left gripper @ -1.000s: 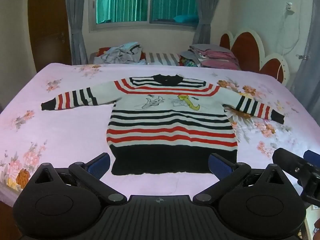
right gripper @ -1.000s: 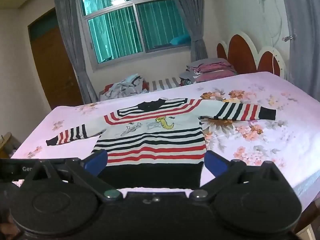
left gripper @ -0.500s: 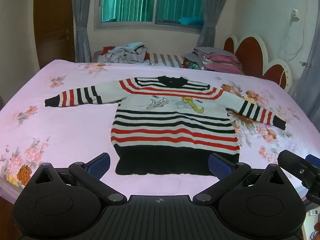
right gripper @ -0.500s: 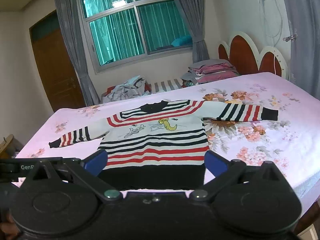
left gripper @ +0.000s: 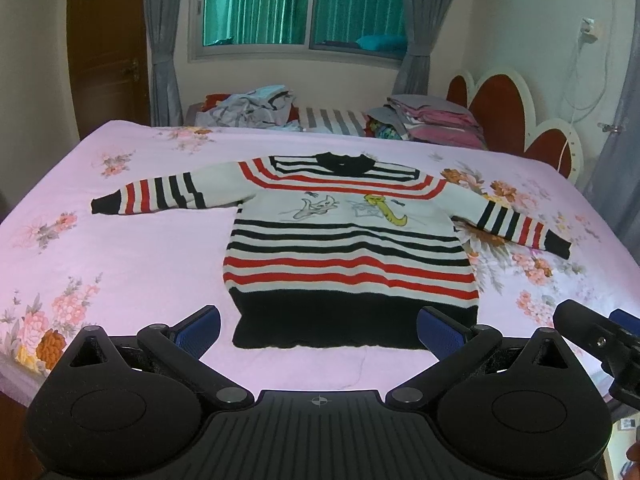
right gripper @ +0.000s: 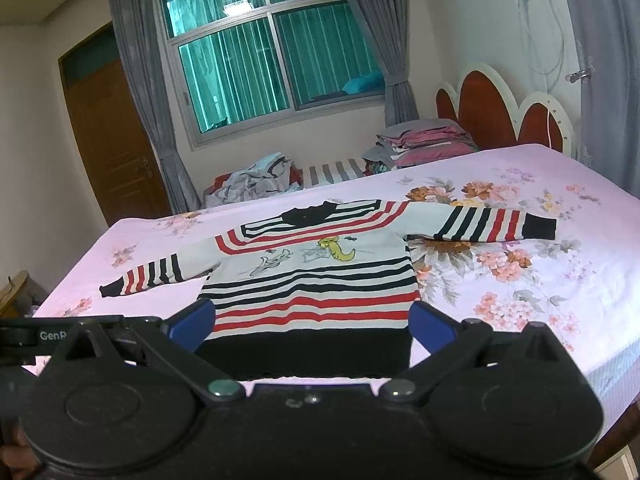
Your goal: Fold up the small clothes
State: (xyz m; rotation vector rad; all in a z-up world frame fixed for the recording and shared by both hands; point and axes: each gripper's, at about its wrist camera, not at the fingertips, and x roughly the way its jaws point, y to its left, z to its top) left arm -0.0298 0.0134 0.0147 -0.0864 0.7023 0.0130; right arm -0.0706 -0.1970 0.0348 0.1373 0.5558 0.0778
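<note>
Left wrist view: a striped child's sweater (left gripper: 352, 248) lies flat, front up, on the bed (left gripper: 120, 264), collar at 12 o'clock, black hem at 6 o'clock, both sleeves spread out. No fold is visible, so the task appears to stand at its opening step. The left sleeve (left gripper: 160, 196) reaches toward 9 o'clock; the right sleeve (left gripper: 516, 224) runs toward 3 o'clock. The left gripper (left gripper: 318, 330) hovers level just short of the hem, its fingers (left gripper: 200, 330) spread wide and holding nothing. At 4 o'clock the tip of the other tool enters the view.

Right wrist view: the right gripper (right gripper: 312, 328) hangs over the near edge of the bed, aimed along the sweater toward the collar, fingers (right gripper: 432, 326) likewise parted and empty. The hem lies between them in the picture, but contact cannot be confirmed.

Judged next move: each gripper travels outward to a cuff or shoulder, pinches the knit, and carries a sleeve inward across the chest. Thick knit may drag the body along.
</note>
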